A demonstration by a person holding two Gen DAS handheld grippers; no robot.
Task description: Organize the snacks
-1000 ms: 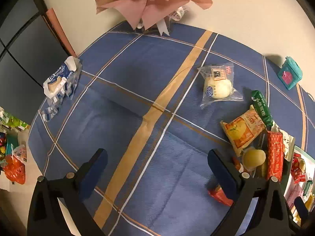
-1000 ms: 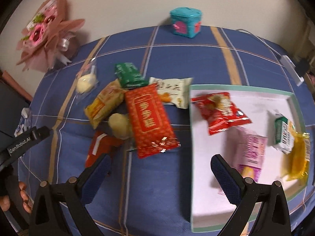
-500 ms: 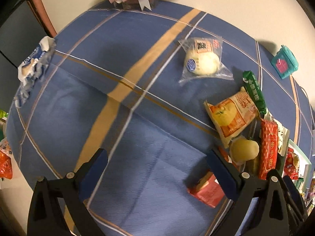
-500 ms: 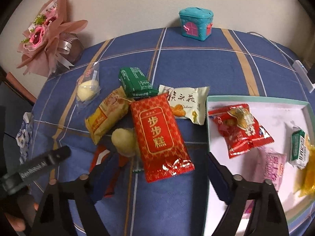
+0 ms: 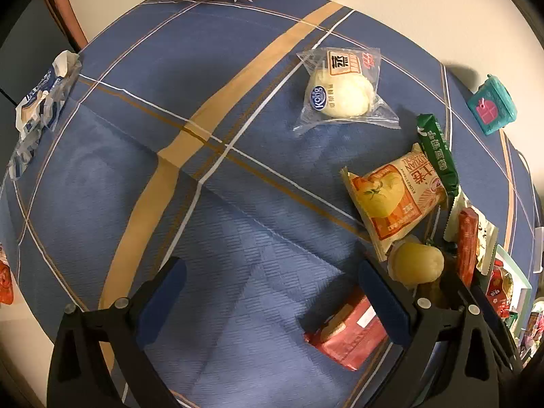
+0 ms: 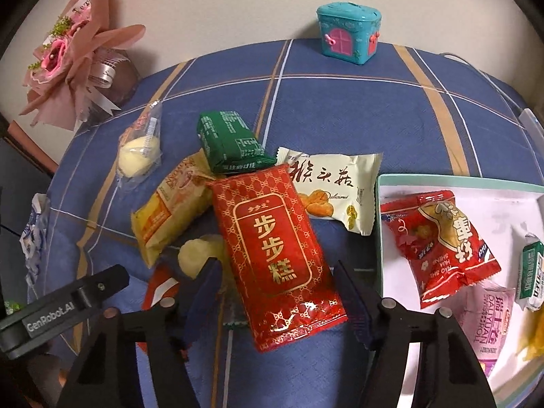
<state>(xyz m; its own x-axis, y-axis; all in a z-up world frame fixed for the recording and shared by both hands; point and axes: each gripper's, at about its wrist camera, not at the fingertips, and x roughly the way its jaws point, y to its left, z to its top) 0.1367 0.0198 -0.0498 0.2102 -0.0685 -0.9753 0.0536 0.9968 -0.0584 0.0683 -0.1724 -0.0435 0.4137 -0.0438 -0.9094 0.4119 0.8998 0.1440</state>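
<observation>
A large red packet with gold characters (image 6: pixel 275 258) lies on the blue checked cloth, on top of a pile of snacks. My right gripper (image 6: pixel 277 299) straddles its near end. Its jaws are closing, and the pads stand just beside the packet's edges. A white tray with a teal rim (image 6: pixel 379 221) to the right holds a red snack bag (image 6: pixel 438 248) and a pink packet (image 6: pixel 489 316). My left gripper (image 5: pixel 272 292) hangs open over bare cloth. A small red packet (image 5: pixel 346 333) lies by its right finger (image 5: pixel 380 292).
Around the red packet lie a green packet (image 6: pixel 227 146), a cream packet (image 6: pixel 333 187), an orange packet (image 6: pixel 173 210), a yellow round cake (image 6: pixel 200 255) and a wrapped bun (image 6: pixel 139 149). A teal toy house (image 6: pixel 346 34) and a pink bouquet (image 6: pixel 71 57) stand at the back.
My right gripper has shifted left from the tray's edge to the big red packet, and its jaws have narrowed. My left gripper has sunk and tipped down toward the cloth.
</observation>
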